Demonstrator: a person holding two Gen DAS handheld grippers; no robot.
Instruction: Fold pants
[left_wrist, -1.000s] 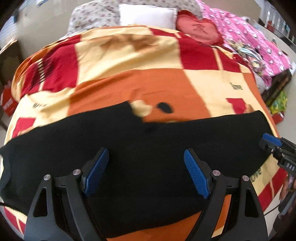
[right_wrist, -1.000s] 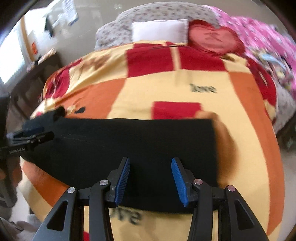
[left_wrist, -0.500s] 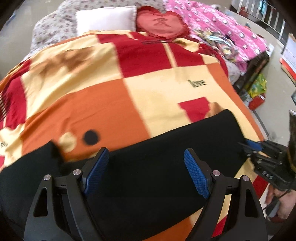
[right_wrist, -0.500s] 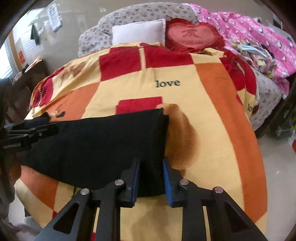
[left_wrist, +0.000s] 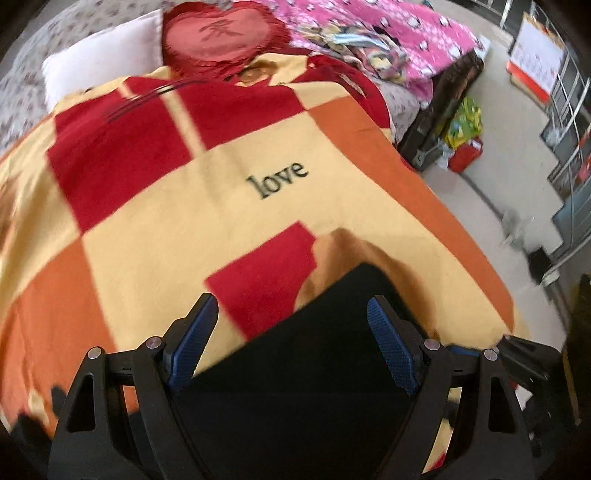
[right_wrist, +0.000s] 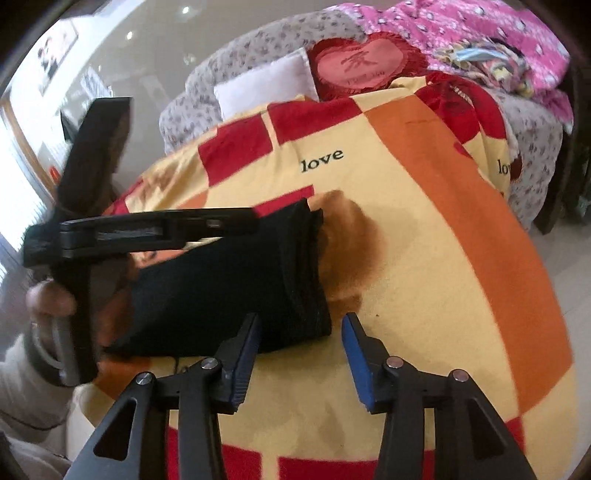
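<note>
From the left wrist camera, I see my left gripper (left_wrist: 291, 339) with its blue-padded fingers spread wide apart, holding nothing. Below and between them lie the black pants (left_wrist: 314, 369), a flat, dark, featureless mass of cloth on a blanket (left_wrist: 258, 229) checked in red, orange and pale yellow, with the word "love" printed on it. The pants' far end stops near a red square and a brownish patch. A red heart-shaped cushion (left_wrist: 221, 35) sits at the head of the bed.

From the right wrist camera, my right gripper (right_wrist: 300, 354) is also spread open, empty, straddling the near corner of the pants (right_wrist: 229, 284). Here the pants look like a thick, compact black bundle with stacked layers showing at the right edge, resting on the blanket (right_wrist: 424, 258). The left gripper (right_wrist: 236, 219) reaches in from the left over the bundle's far edge.
</note>
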